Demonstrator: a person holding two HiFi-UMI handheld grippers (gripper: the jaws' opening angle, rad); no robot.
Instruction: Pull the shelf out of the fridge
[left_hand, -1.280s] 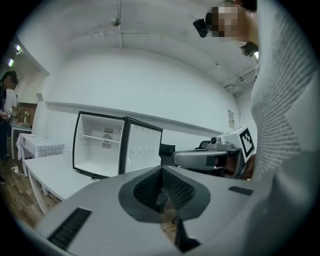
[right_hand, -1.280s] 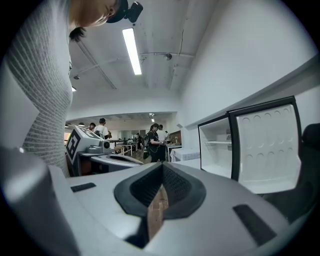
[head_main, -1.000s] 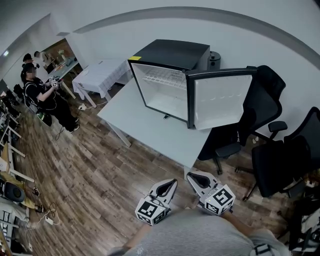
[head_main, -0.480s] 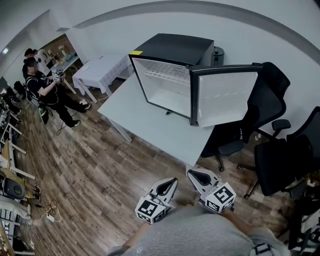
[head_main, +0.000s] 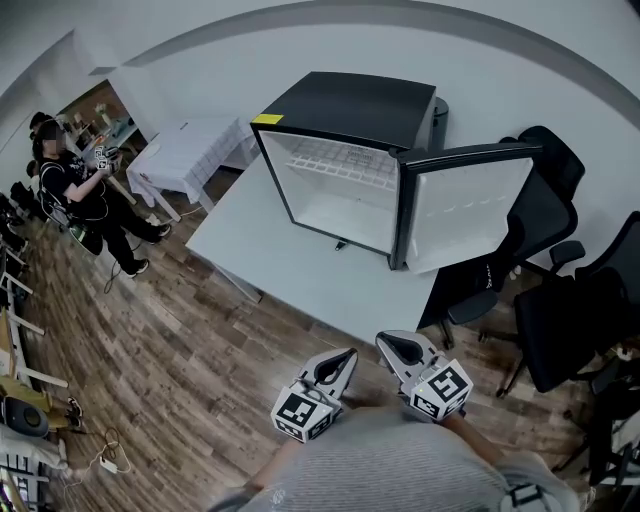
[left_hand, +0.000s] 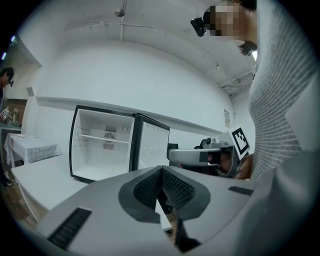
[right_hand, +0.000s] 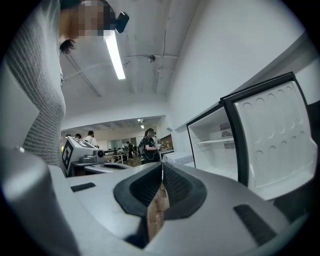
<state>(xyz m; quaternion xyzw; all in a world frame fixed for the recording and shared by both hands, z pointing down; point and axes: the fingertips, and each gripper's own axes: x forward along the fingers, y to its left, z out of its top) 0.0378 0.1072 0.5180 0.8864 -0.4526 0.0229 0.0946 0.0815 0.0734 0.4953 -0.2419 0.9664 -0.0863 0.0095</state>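
Note:
A small black fridge (head_main: 340, 110) stands on a white table (head_main: 270, 250) with its door (head_main: 468, 205) swung open to the right. Inside, a white wire shelf (head_main: 345, 162) sits in the upper half; it also shows as the shelf (left_hand: 102, 139) in the left gripper view and the shelf (right_hand: 220, 142) in the right gripper view. Both grippers are held close to the person's body, well short of the table. My left gripper (head_main: 345, 358) is shut with nothing in it. My right gripper (head_main: 392, 347) is shut too, also holding nothing.
Black office chairs (head_main: 560, 300) crowd the right side behind the fridge door. A second white table (head_main: 190, 150) stands to the left, with a person (head_main: 85, 195) beyond it. Wood floor (head_main: 170, 370) lies between me and the table.
The view has shifted closer to the fridge, which now sits lower and larger in the head view. Both grippers stay shut near the body.

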